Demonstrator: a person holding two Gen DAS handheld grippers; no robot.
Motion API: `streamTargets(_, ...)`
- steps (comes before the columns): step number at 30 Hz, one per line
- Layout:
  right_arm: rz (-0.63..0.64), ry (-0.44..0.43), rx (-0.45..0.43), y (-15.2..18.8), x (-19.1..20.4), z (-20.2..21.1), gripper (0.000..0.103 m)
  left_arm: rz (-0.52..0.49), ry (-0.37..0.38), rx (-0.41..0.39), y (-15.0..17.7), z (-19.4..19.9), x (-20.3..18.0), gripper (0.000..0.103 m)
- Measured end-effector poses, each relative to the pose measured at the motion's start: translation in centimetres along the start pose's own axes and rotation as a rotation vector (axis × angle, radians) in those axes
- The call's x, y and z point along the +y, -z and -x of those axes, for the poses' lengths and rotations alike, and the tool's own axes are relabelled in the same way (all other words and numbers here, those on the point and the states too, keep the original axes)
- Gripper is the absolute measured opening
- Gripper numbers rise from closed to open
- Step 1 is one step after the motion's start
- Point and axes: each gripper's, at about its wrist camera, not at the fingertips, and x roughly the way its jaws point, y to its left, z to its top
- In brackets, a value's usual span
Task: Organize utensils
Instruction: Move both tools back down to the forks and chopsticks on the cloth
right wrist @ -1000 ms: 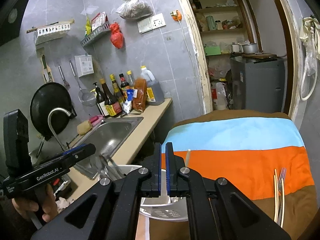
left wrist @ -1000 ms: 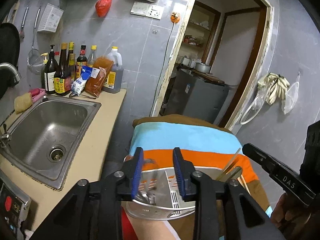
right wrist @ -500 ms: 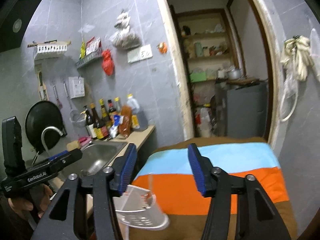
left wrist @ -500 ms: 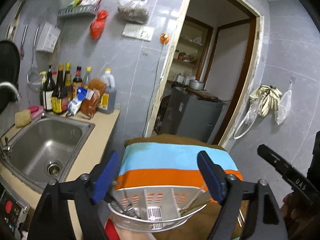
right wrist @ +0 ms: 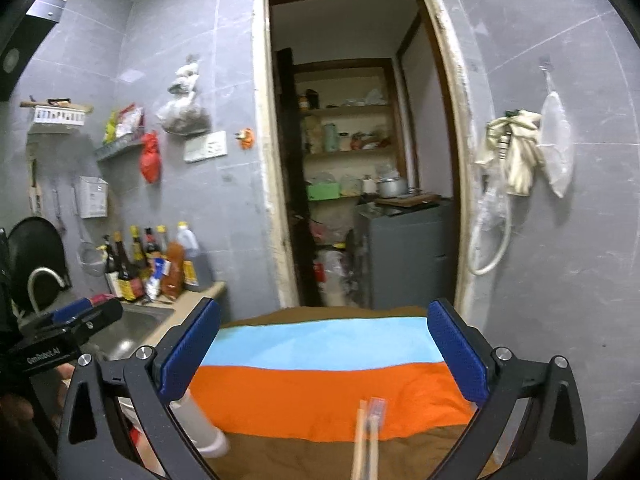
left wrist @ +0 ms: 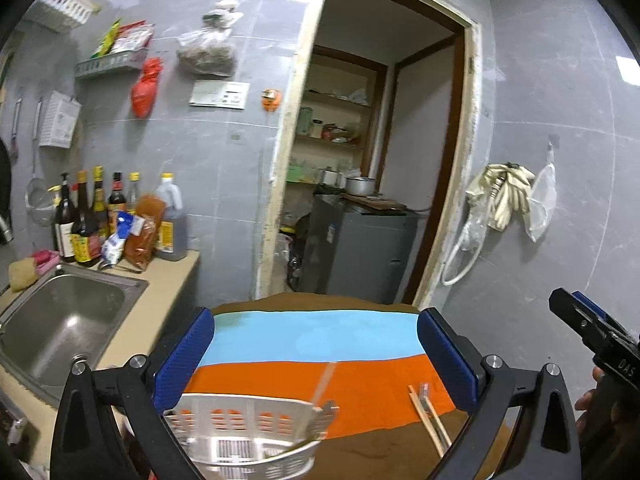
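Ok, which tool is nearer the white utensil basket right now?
Left. The left tool, wide open, has the white utensil basket just below and between its fingers. The right tool, also open, sits off to the basket's right, over the chopsticks.

1. A cloth-covered table [left wrist: 320,344] stands before an open doorway [left wrist: 384,160]; a cabinet [left wrist: 360,256] sits beyond the doorway.
2. A utensil basket [left wrist: 248,436] rests at the table's near left edge, between the fingers of the left gripper [left wrist: 316,360] without touching them.
3. Chopsticks [left wrist: 428,420] lie on the table to the basket's right, beside another utensil (type unclear).
4. In the right wrist view, the chopsticks [right wrist: 366,440] lie between the spread fingers of the right gripper [right wrist: 324,354].
5. A counter with a sink [left wrist: 60,320] adjoins the table's left side.
6. Bottles [left wrist: 100,220] stand behind the sink against the wall.
7. A rack [left wrist: 112,64] and bags hang above the bottles.
8. Cloths [left wrist: 504,196] hang on the wall right of the doorway.
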Motion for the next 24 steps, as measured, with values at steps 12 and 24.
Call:
streamTargets(12,-0.052,0.074,0.098,1.9,-10.0,-1.9,0.101,-0.069,0.057,0.056,2.7,-3.4,-8.8,0.102)
streamTargets(24,-0.119,0.003,0.242,7.3,-16.3,-7.3,0.101,-0.019,0.095,0.235,7.8,-9.4,-12.0,0.102)
